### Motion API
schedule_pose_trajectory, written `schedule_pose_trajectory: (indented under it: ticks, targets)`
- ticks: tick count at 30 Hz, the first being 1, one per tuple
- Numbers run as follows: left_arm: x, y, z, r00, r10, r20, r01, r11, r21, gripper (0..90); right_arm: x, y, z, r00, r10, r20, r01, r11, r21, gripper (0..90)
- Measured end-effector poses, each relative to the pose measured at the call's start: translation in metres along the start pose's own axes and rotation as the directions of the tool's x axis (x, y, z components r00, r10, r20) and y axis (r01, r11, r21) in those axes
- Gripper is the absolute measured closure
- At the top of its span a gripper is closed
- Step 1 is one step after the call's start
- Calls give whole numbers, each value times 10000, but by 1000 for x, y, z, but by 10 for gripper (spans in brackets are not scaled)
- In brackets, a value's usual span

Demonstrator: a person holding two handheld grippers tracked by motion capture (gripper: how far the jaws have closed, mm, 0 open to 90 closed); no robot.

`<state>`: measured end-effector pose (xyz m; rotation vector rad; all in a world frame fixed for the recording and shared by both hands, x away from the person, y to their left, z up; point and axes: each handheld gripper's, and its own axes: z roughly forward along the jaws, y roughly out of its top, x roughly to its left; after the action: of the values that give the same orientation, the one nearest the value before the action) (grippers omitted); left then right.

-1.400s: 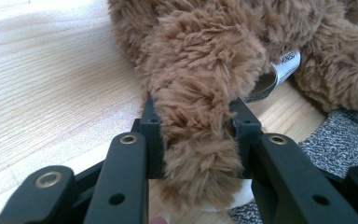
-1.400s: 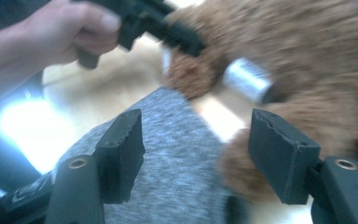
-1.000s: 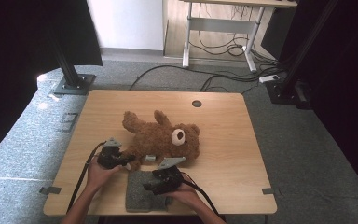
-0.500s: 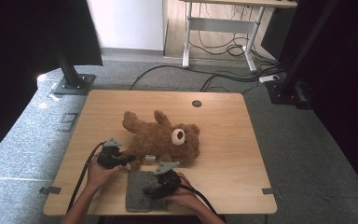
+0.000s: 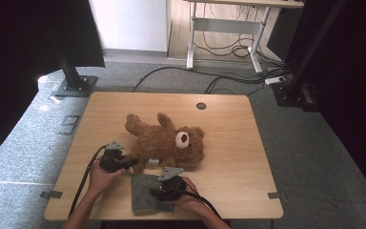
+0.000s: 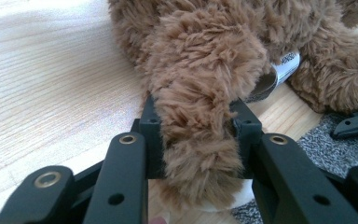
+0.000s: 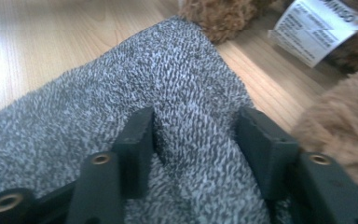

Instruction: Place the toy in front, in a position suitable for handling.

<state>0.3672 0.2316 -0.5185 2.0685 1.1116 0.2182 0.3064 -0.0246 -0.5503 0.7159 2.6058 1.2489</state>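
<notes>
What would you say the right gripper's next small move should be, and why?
Probably finish closing on the grey knitted cloth. The right gripper has its jaws just closing, with a ridge of cloth between them but not yet visibly pinched, while the left gripper is clamped on the teddy bear's leg.

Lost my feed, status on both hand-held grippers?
Left hand-held gripper clamped on teddy bear leg. Right hand-held gripper closing over grey cloth, pads not yet pinching. Nothing blocking.

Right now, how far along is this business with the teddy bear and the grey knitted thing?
Early on. Done: the left gripper is clamped on the teddy bear by one leg. In hand: the right gripper, jaws just closing, pushes into the grey knitted cloth. Left, probably: lifting the cloth and getting it onto the bear.
</notes>
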Motion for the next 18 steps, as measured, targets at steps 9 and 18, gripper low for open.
schedule_pose_trajectory:
  ticks: [9,18]
  targets:
    - [0,0,0,10000,7,2,-7,10000,0,647,-6,-2,-3,9997,242,1,-242,9997,-87,630]
    - [0,0,0,10000,24,-22,-24,10000,-8,647,-16,-5,-6,9915,943,-896,-970,9949,-263,732]
